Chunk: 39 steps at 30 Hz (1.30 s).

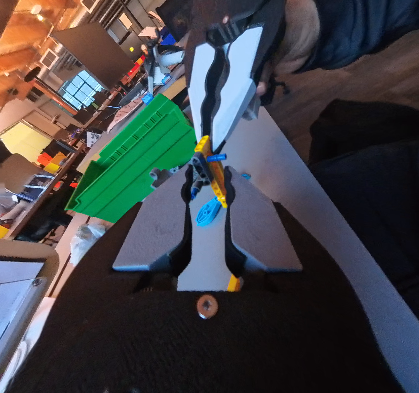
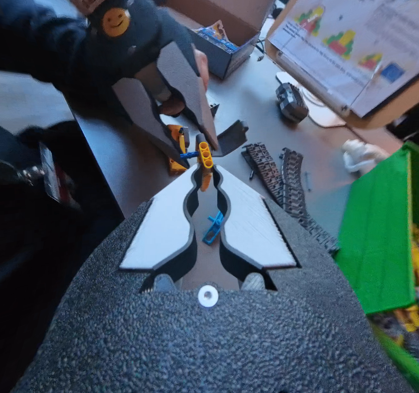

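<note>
A small build of a yellow-orange holed beam [image 1: 218, 178] with black parts [image 1: 199, 173] and a blue pin [image 1: 216, 157] is held above the grey table [image 1: 283, 178]. My left gripper [image 1: 207, 173] is closed on its lower part, with the build between the fingertips. My right gripper [image 1: 209, 145] comes in from above and is shut on the beam's top end. In the right wrist view, my right gripper [image 2: 205, 168] pinches the yellow beam [image 2: 205, 155], and the left gripper [image 2: 200, 155] reaches in from the upper left.
A green bin [image 1: 136, 160] stands beside the grippers and also shows in the right wrist view [image 2: 374, 235]. Two black track strips [image 2: 267, 171], a dark panel [image 2: 231, 137], orange parts [image 2: 174, 165], a blue piece [image 2: 213, 228], a grey block [image 2: 291, 101] and a picture board [image 2: 340, 42] are on the table. Only a small space, under 4 cm, lies between the two pairs of fingers. It is some 30 cm from my left tips to the grey block [image 2: 291, 101].
</note>
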Available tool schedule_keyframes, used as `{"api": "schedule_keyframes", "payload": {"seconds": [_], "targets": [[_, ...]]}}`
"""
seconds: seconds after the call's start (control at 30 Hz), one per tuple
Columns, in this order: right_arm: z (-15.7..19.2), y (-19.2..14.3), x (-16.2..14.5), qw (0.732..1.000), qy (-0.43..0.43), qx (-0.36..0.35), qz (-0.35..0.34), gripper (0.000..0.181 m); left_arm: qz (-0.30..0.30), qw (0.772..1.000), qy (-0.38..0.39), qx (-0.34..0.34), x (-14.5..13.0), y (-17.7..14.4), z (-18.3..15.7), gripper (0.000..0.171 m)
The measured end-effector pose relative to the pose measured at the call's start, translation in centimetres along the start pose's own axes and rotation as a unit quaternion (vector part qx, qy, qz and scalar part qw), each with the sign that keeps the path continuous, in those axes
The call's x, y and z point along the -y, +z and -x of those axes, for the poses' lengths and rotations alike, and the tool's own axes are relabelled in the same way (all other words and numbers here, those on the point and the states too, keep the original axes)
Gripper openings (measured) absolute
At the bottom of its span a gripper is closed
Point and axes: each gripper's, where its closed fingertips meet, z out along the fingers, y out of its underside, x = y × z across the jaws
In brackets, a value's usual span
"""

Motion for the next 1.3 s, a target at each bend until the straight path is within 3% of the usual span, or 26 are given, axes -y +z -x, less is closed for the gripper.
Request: {"api": "schedule_keyframes", "payload": {"seconds": [0.1,0.17,0.33,0.4,0.53,0.6,0.67,0.8,0.87,0.97,1.07,1.13,1.2,1.27,1.3], "targets": [[-0.2,-0.8,-0.2,0.99,0.126,0.06,-0.02,0.005,-0.009,1.0,-0.005,0.006,0.4,-0.3,0.4,0.026],[-0.6,-1.4,-0.5,0.969,0.226,0.095,-0.03,0.005,-0.016,0.999,-0.029,-0.004,0.9,-0.3,0.2,0.03],[-2.9,-2.7,-0.7,0.882,0.441,0.121,-0.111,0.004,0.035,0.998,-0.057,0.016,0.5,0.6,0.5,0.048],[-3.2,-2.5,-1.3,0.854,0.489,0.12,-0.129,0.004,0.086,0.991,-0.096,0.033,-0.6,1.1,0.8,0.055],[-3.5,-1.8,-1.8,0.798,0.564,0.116,-0.177,0.004,0.133,0.975,-0.173,0.032,-1.5,2.2,-0.3,0.07],[-3.7,-1.7,-1.5,0.766,0.594,0.124,-0.212,0.004,0.16,0.976,-0.131,0.062,-2.4,2.4,-0.1,0.062],[-3.5,-1.2,-1.5,0.748,0.612,0.125,-0.223,0.004,0.17,0.978,-0.089,0.081,-2.6,2.5,0.1,0.041],[-3.1,-0.3,-2.2,0.745,0.62,0.103,-0.223,0.004,0.167,0.979,-0.049,0.11,-2.5,2.3,1.5,0.024],[-3.1,-0.3,-2.2,0.741,0.623,0.102,-0.228,0.004,0.178,0.978,-0.033,0.103,-2.9,2.4,1.7,0.024],[-2.7,-0.3,-2.0,0.761,0.602,0.095,-0.224,0.005,0.187,0.978,-0.002,0.097,-3.4,2.4,1.8,0.024],[-2.0,-0.9,-1.0,0.787,0.562,0.104,-0.233,0.006,0.15,0.984,0.015,0.091,-2.4,1.9,1.9,0.024],[-1.5,-1.8,0.1,0.816,0.514,0.118,-0.236,0.008,0.099,0.992,-0.019,0.079,-1.5,1.5,2.0,0.024],[-2.3,-3.2,0.3,0.855,0.455,0.093,-0.229,0.014,0.043,0.993,-0.104,0.032,-0.5,1.1,1.7,0.024],[-3.6,-4.3,0.1,0.894,0.395,0.043,-0.208,0.023,-0.025,0.979,-0.2,-0.015,0.9,0.5,1.5,0.024],[-4.0,-4.6,0.3,0.913,0.359,0.027,-0.193,0.038,-0.045,0.97,-0.238,-0.036,1.3,0.3,1.5,0.024]]}}
